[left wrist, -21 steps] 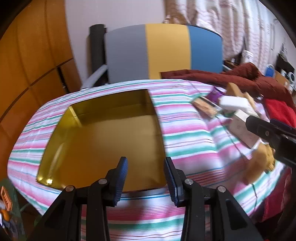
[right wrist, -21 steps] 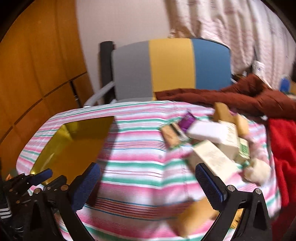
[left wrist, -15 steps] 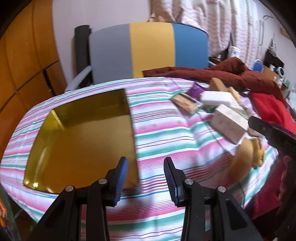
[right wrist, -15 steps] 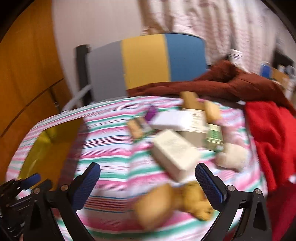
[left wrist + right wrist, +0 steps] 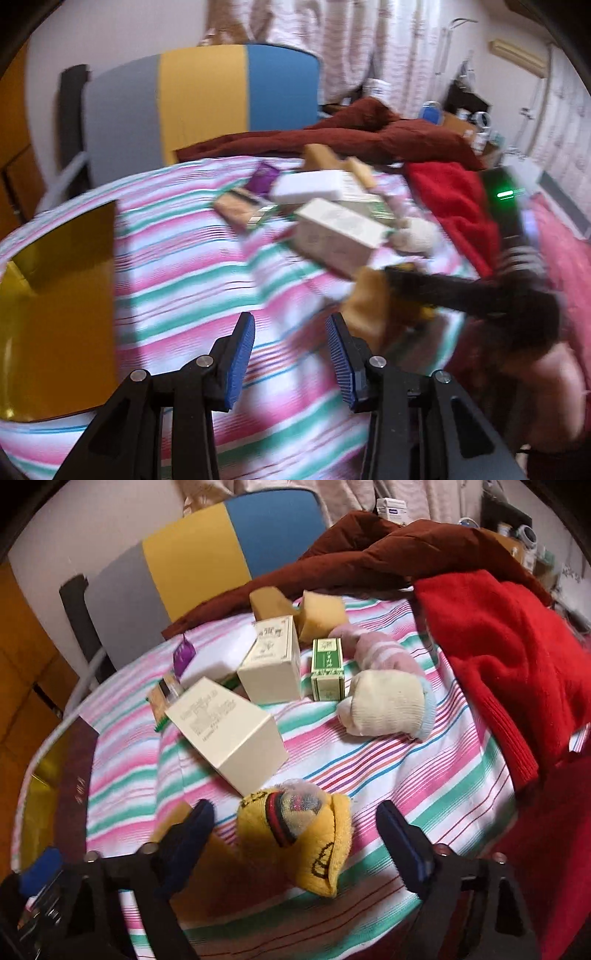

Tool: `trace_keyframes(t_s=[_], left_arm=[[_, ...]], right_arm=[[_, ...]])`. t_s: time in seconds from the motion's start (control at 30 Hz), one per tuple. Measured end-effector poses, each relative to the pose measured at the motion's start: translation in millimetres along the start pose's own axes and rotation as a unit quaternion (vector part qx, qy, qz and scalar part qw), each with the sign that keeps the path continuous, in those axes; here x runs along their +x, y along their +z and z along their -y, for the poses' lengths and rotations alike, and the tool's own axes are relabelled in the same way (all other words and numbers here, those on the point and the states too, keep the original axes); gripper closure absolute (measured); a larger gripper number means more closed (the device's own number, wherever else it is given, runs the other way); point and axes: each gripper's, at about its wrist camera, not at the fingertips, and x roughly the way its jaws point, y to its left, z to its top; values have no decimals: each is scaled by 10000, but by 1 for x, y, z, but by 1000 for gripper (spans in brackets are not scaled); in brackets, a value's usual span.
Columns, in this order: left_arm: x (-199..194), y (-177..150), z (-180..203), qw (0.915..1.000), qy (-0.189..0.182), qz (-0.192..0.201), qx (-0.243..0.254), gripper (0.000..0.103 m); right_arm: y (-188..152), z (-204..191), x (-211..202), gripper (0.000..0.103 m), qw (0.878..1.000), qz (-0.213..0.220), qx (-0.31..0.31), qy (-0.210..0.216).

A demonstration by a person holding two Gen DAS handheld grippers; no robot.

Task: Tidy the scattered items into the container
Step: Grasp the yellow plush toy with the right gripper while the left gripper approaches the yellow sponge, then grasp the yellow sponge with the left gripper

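My right gripper is open and low over the striped tablecloth. A rolled yellow sock lies between its fingers, untouched by the pads, with a tan sponge under the left finger. Beyond them lie two cream boxes, a green box, a cream sock and a pink sock. My left gripper hovers over bare cloth, narrowly open and holding nothing. The gold tray sits to its left, empty as far as it shows.
A red garment and a brown blanket are heaped along the table's right and far side. Behind the table stands a grey, yellow and blue chair. Two more sponges and a purple packet lie at the back.
Both views have swung right, from the gold tray toward the pile of items. My right gripper has come down around the yellow sock. Neither gripper's opening has changed.
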Motion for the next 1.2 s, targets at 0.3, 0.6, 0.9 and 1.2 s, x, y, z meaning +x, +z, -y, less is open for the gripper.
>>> trace_keyframes(t_s=[0.3, 0.6, 0.9, 1.2], left_arm=[[17, 4, 24, 9975, -688, -92, 163, 52], [60, -1, 22, 9955, -787, -483, 233, 52], [78, -9, 28, 9923, -1095, -529, 244, 67], [61, -8, 15, 9935, -1084, -266, 201, 70]], right_arm=[[-8, 4, 12, 42, 9996, -146, 69, 234], [-4, 14, 0, 44, 9988, 274, 384, 152], [-2, 7, 5, 44, 9988, 297, 296, 254], [-2, 0, 0, 44, 9987, 290, 186, 370]])
